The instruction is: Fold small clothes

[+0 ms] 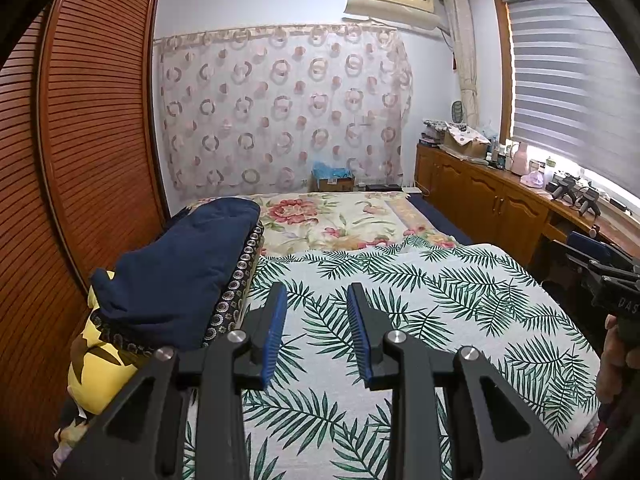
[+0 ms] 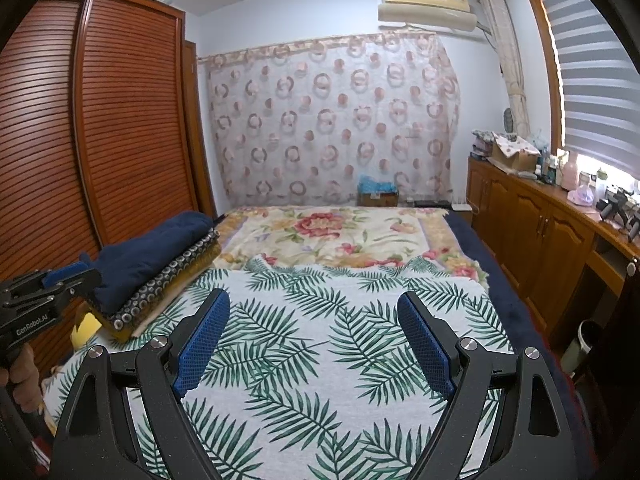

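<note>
A stack of folded clothes lies at the left edge of the bed: a navy garment point(image 1: 180, 272) point(image 2: 148, 256) on top, a black ring-patterned piece point(image 1: 240, 280) point(image 2: 168, 288) under it, and a yellow item point(image 1: 100, 360) point(image 2: 86, 326) at the bottom. My left gripper point(image 1: 316, 292) hovers open and empty over the palm-leaf sheet point(image 1: 440, 300), just right of the stack. My right gripper point(image 2: 314, 296) is open wide, also empty, above the middle of that sheet point(image 2: 320, 340). Each gripper shows at the edge of the other's view, the left gripper point(image 2: 52, 284) close to the stack.
A louvred wooden wardrobe point(image 1: 80, 140) runs along the bed's left side. A floral blanket point(image 2: 332, 236) covers the far half of the bed. Wooden cabinets point(image 2: 532, 232) with clutter on top line the right wall, with a bin point(image 2: 580, 344) beside the bed.
</note>
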A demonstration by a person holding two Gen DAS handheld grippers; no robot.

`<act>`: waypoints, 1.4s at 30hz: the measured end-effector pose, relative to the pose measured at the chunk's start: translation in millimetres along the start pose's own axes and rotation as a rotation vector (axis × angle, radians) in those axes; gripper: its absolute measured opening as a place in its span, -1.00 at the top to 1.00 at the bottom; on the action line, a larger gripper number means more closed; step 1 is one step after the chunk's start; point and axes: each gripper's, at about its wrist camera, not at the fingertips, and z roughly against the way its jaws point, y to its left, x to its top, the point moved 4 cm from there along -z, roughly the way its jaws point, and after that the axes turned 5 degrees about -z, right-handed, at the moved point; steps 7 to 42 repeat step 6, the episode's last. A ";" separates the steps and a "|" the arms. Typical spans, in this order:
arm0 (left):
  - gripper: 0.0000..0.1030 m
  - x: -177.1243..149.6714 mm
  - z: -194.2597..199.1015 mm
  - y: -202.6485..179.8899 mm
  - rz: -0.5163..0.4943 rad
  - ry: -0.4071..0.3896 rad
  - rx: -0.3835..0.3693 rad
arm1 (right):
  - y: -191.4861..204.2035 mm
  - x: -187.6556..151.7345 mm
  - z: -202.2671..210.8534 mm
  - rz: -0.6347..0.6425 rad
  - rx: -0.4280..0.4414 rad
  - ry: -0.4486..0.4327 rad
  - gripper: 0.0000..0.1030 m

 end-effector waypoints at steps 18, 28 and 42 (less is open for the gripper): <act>0.42 -0.5 -0.1 -0.3 -0.001 0.000 0.001 | 0.2 0.0 -0.2 -0.001 0.000 -0.001 -0.70; 0.42 -0.5 -0.1 -0.3 -0.001 0.000 0.001 | 0.2 0.0 -0.2 -0.001 0.000 -0.001 -0.70; 0.42 -0.5 -0.1 -0.3 -0.001 0.000 0.001 | 0.2 0.0 -0.2 -0.001 0.000 -0.001 -0.70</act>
